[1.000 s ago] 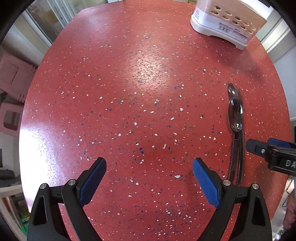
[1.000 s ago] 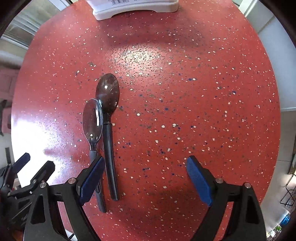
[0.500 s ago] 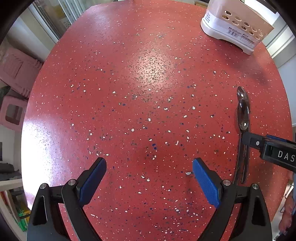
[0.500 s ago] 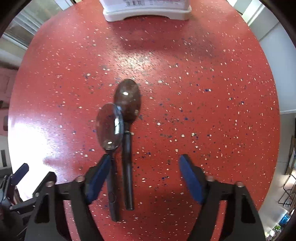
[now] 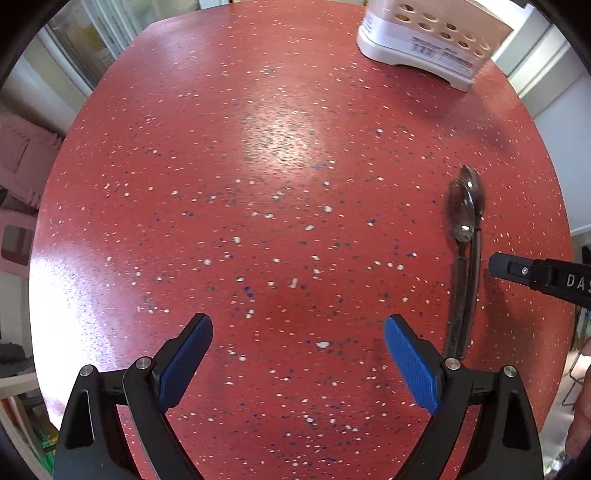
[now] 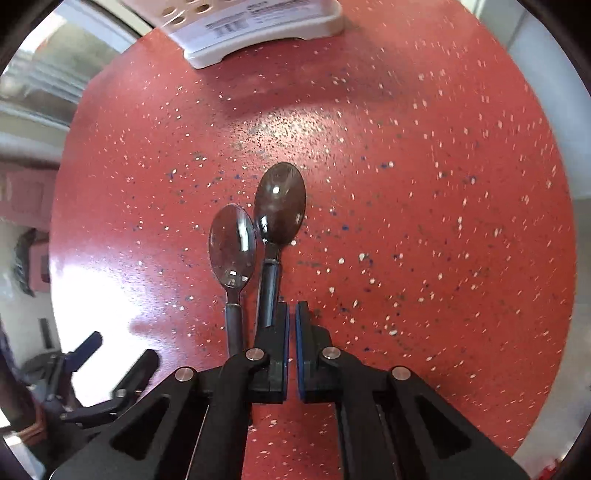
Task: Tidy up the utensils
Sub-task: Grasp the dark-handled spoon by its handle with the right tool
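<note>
Right gripper (image 6: 291,343): your pads stand almost together, with only a thin slit between them. Nothing shows in that slit; the dark spoon's handle runs just outside the left finger (image 6: 275,343), so this reads as closed on air, not on a utensil.
Dark spoon (image 6: 279,203): lies flat on the table, bowl pointing away from you toward the holder, handle passing under or beside your left finger. Whether finger and handle touch, you cannot tell.
Clear spoon (image 6: 232,245): lies just left of the dark one, roughly parallel, bowl set a little nearer you. The bowls look close enough to touch at their edges.
Why the pair matters: two handles side by side leave little room for a finger between them, which likely explains a grip landing off to one side.
Left gripper (image 5: 297,354): your jaws are wide apart and hold nothing, hovering above bare table well left of the spoons. It seems parked to leave the right side free.
Holder (image 6: 255,33): white caddy with round holes, at the far edge of the table, well apart from both spoons. Judged the place the spoons belong.
Table (image 6: 443,184): red speckled top, glossy, so a flat handle may skid when pinched.
Progress: both spoons remain on the table; neither is lifted or stowed.
Next move, as judged: open, shift left, and straddle one handle.
</note>
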`<action>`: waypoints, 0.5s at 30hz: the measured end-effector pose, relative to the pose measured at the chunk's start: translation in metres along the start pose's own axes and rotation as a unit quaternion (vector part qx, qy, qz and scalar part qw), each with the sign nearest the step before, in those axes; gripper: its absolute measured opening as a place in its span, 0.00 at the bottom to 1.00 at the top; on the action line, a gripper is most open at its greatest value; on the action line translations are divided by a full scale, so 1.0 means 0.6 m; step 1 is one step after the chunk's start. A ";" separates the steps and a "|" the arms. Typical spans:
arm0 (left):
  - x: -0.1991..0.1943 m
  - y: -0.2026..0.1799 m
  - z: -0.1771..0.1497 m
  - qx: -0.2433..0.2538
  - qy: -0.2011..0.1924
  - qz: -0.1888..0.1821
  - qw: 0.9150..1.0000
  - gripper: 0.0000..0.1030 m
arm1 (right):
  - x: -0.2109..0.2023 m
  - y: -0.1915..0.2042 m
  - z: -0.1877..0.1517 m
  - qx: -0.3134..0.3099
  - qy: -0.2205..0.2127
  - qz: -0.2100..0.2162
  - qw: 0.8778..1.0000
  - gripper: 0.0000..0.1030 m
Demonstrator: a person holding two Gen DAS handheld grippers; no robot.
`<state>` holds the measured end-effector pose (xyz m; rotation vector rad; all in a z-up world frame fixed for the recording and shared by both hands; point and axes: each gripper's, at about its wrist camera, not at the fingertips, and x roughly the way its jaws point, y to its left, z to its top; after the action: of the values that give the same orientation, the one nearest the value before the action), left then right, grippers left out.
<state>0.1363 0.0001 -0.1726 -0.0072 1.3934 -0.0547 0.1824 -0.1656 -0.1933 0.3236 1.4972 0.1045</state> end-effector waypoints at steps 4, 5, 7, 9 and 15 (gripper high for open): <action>-0.004 -0.008 -0.001 -0.002 -0.001 -0.003 1.000 1.00 | -0.006 -0.004 -0.002 0.000 -0.005 0.004 1.000 0.19; -0.005 -0.010 0.003 -0.002 -0.002 -0.002 1.000 1.00 | -0.007 -0.003 -0.002 0.000 -0.006 0.002 1.000 0.19; -0.008 -0.005 0.004 -0.002 -0.003 0.000 1.000 1.00 | -0.004 -0.001 0.000 -0.002 -0.002 -0.010 1.000 0.19; -0.010 0.002 0.002 -0.005 -0.003 0.002 1.000 1.00 | 0.000 -0.007 -0.009 -0.002 -0.006 -0.016 1.000 0.19; -0.015 0.041 -0.004 -0.016 -0.005 0.002 1.000 1.00 | 0.022 0.061 -0.004 -0.024 -0.009 -0.044 0.999 0.27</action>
<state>0.1331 0.0253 -0.1650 -0.0309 1.3850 -0.0288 0.1859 -0.1271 -0.1962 0.2188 1.4871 0.0667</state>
